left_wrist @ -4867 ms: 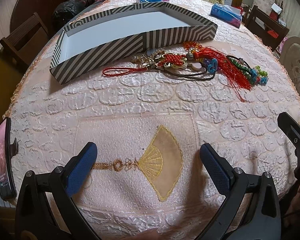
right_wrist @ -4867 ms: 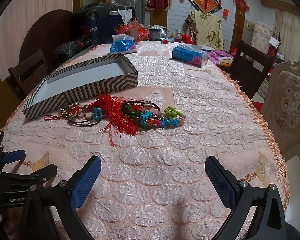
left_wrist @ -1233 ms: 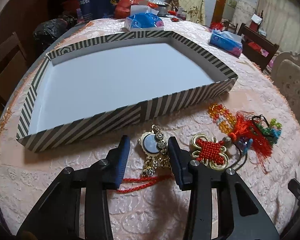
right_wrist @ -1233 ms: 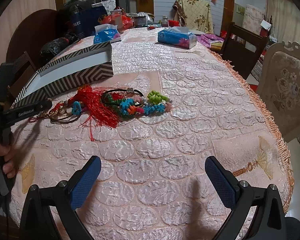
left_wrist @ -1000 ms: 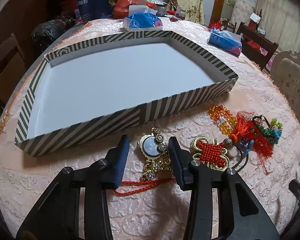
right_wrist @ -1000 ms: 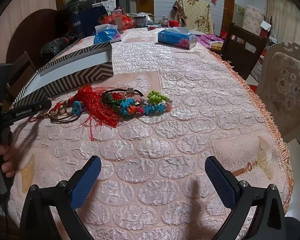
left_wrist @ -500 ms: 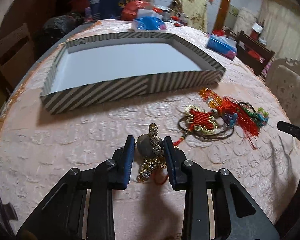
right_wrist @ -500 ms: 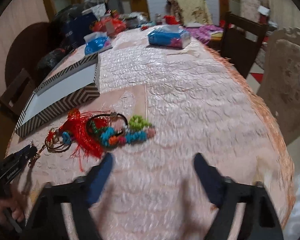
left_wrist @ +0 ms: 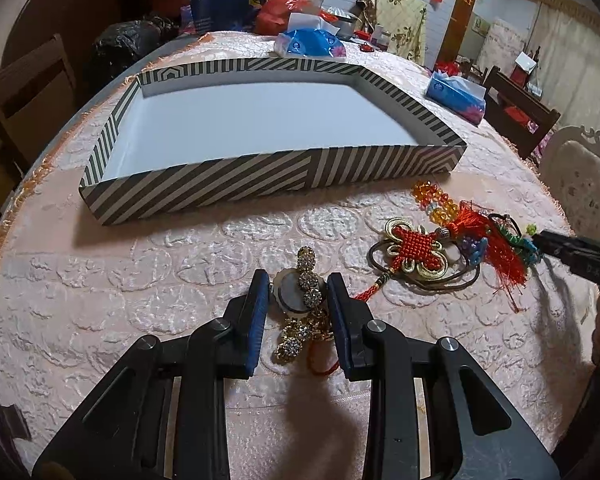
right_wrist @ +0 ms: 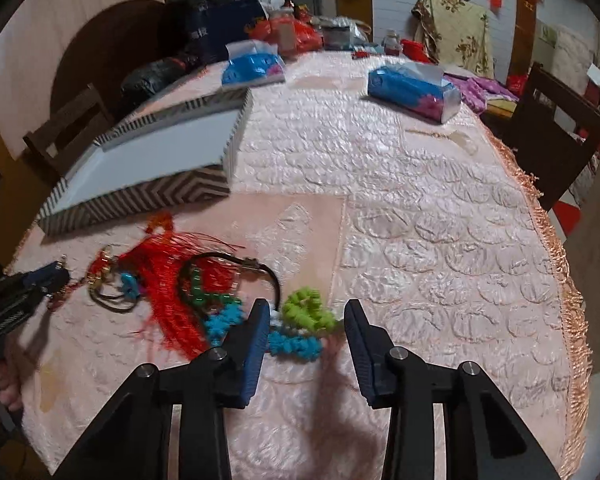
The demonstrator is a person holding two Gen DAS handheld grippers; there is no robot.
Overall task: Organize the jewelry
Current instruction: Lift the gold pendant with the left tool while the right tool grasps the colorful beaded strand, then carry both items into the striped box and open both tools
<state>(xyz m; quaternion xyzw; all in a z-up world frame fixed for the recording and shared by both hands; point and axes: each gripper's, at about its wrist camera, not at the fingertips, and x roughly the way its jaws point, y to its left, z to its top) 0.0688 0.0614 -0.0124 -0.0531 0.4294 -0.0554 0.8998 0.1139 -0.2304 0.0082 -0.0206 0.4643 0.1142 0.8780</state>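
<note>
My left gripper (left_wrist: 298, 300) is shut on a gold rhinestone pendant (left_wrist: 306, 280) with a red cord, held just over the pink tablecloth in front of the striped box (left_wrist: 260, 184). To its right lie a red Chinese knot (left_wrist: 416, 246), amber beads (left_wrist: 432, 200) and a red tassel (left_wrist: 504, 252). In the right wrist view my right gripper (right_wrist: 305, 322) is closing. A green bead bracelet (right_wrist: 308, 312) and a blue one (right_wrist: 296, 344) lie between its jaws, and the pads do not visibly press on them. A black cord bracelet (right_wrist: 260, 268) and the red tassel (right_wrist: 168, 280) lie just left.
The striped box (right_wrist: 140, 196) has a bare white floor. Two blue tissue packs (right_wrist: 412, 88) (right_wrist: 254, 66) sit farther back on the table. The fringed table edge (right_wrist: 560, 264) runs along the right, with chairs (right_wrist: 556, 120) beyond. A hand holds the left gripper's handle (right_wrist: 12, 304) at far left.
My left gripper closed on the pendant and drew it back from the box. My right gripper moved forward to the bead bracelets and its jaws narrowed around them.
</note>
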